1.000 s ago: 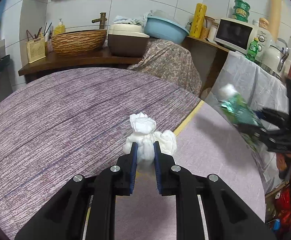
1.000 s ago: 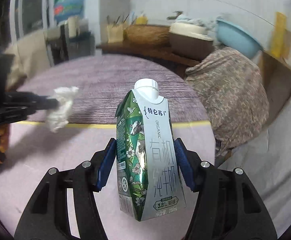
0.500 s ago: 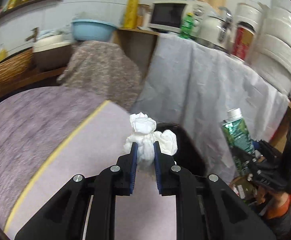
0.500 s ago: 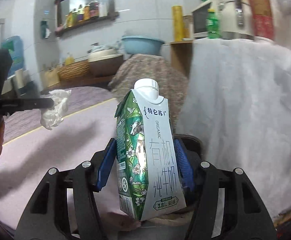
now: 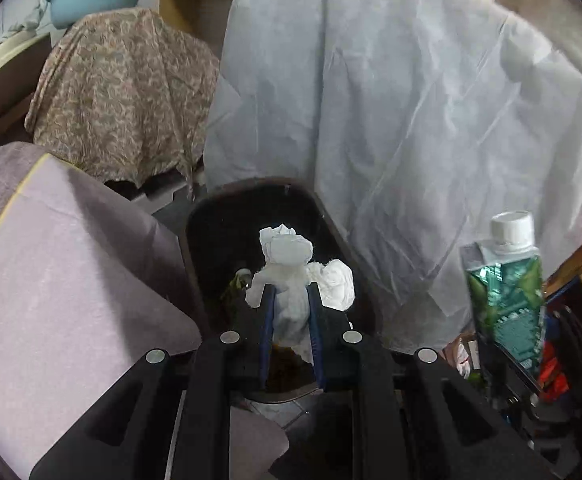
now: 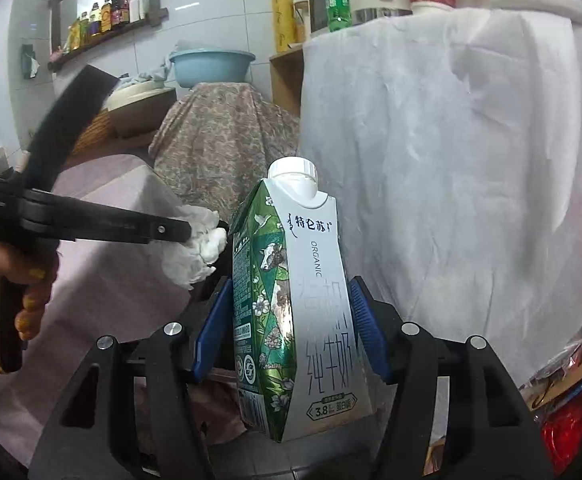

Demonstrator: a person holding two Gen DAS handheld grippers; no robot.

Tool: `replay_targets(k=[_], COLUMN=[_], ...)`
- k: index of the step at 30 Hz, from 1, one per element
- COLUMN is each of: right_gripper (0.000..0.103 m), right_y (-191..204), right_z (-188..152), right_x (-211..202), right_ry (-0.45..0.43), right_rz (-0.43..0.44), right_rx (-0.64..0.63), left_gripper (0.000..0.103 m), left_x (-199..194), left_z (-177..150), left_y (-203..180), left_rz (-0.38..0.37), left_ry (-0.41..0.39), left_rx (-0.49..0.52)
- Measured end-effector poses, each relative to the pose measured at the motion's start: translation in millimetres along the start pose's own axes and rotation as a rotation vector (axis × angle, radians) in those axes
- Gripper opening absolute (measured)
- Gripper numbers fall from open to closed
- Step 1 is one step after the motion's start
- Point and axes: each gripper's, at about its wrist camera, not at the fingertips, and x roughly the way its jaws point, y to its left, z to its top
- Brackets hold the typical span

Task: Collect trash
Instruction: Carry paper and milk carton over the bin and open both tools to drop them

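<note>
My left gripper (image 5: 290,300) is shut on a crumpled white tissue (image 5: 295,268) and holds it over the open dark trash bin (image 5: 219,216) beside the table. My right gripper (image 6: 291,312) is shut on a green and white milk carton (image 6: 295,288) with a white cap, held upright. The carton also shows in the left wrist view (image 5: 505,292) to the right of the bin. The left gripper with the tissue (image 6: 199,248) shows in the right wrist view, just left of the carton. Some trash lies in the bin's bottom.
The round table with a purple cloth (image 5: 63,264) sits left of the bin. A white sheet (image 5: 411,120) covers furniture behind the bin. A patterned cloth (image 5: 127,88) drapes something at back left. A light blue basin (image 6: 211,66) stands above it.
Both grippers swung right, off the table, and tilted down toward the trash bin. The tissue now hangs over the bin's opening. Both grips are unchanged.
</note>
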Motion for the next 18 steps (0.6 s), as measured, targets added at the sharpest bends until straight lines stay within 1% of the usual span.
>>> replay_targets(k=[2, 5, 6, 7, 9, 11, 13, 15, 18], right_gripper=[0.06, 0.06, 0.06, 0.06, 0.06, 0.06, 0.06, 0.06, 0.06], right_y=[-5, -9, -10, -11, -12, -13, -10, -6, 2], right_z=[-3, -8, -9, -9, -11, -12, -13, -12, -14], right_x=[4, 10, 12, 13, 17, 21, 25, 34, 57], right_ry=[0.012, 0.027, 0.031, 0.034, 0.043, 0.051, 0.06, 0.076, 0.128], right_rz=[-0.003, -0.001, -0.001, -0.002, 0.0, 0.007, 0.026, 0.035, 0.073], right_rx=[0.008, 0.022, 0.021, 0.021, 0.025, 0.034, 0.035, 0.022, 0.022], left_gripper=[0.018, 0.025, 0.034, 0.045, 0.055, 0.055, 0.055, 0.058, 0.063], left_x=[11, 27, 32, 35, 42, 45, 40, 28, 12], left_z=[2, 4, 5, 5, 7, 7, 7, 8, 9], left_y=[0, -3, -3, -7, -9, -9, -11, -10, -9], left_rz=[0.01, 0.033, 0.037, 0.04, 0.059, 0.062, 0.049, 0.029, 0.022], left_ry=[0.022, 0.044, 0.049, 0.053, 0.06, 0.068, 0.052, 0.013, -0.045], left_rx=[-0.006, -0.002, -0.002, -0.001, 0.003, 0.001, -0.01, -0.026, -0.048])
